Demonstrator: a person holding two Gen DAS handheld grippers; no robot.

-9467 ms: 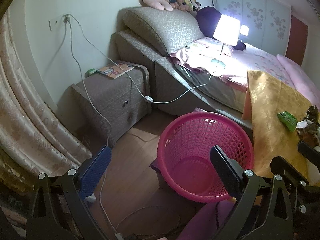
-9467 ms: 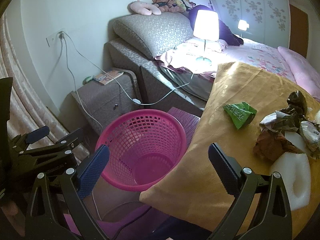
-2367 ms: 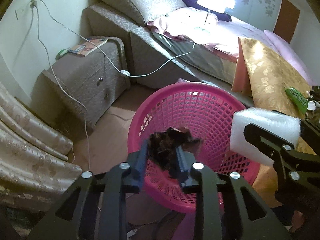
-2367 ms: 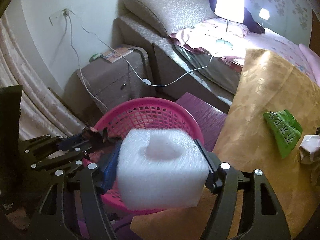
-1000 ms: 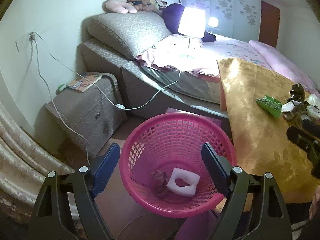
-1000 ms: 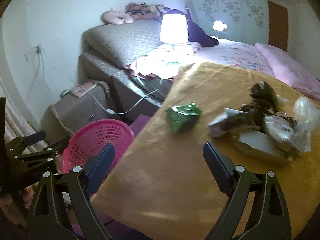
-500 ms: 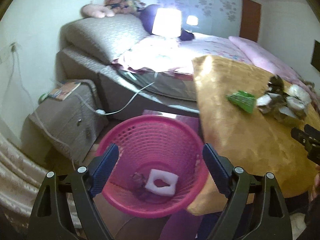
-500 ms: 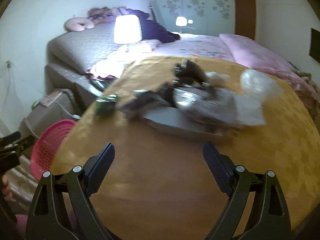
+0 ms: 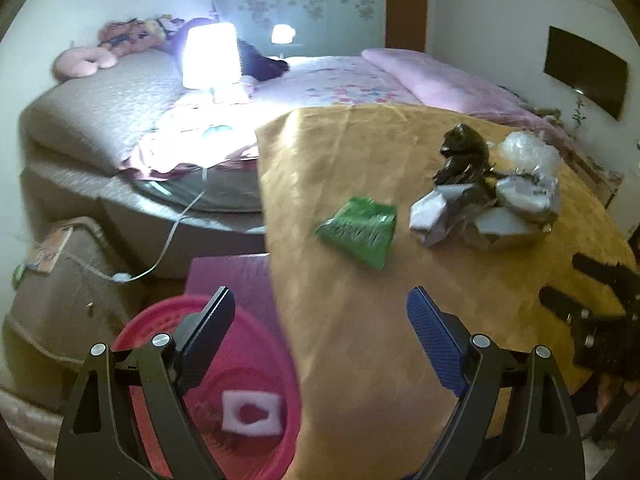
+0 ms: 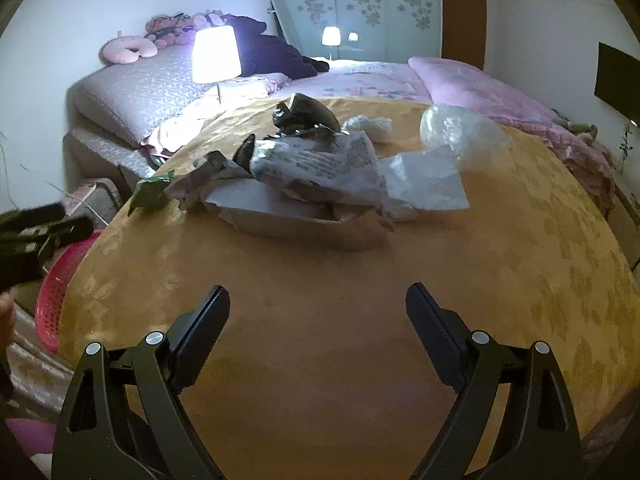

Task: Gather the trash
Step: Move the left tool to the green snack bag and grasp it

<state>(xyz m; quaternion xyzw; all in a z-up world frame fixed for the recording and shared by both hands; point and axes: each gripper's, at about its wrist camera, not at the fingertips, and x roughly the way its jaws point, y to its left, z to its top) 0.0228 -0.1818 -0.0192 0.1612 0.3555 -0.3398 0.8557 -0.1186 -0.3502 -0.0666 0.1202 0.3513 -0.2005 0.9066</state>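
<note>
Both the left gripper [image 9: 316, 312] and the right gripper [image 10: 318, 308] gape wide, holding nothing. The white foam block [image 9: 251, 418] lies inside the round pink plastic basket [image 9: 160, 312], beside the gold-clothed desk [image 10: 320, 280] bearing the crumpled paper-and-plastic trash heap [image 10: 328, 168].

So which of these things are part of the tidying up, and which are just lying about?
Part of the job:
- pink plastic basket, white foam block inside
- green crumpled wrapper
- heap of crumpled paper and wrappers
- clear bubble wrap ball

Just lying about:
- lit white table lamp
- pink neck pillow
- grey bedside cabinet
</note>
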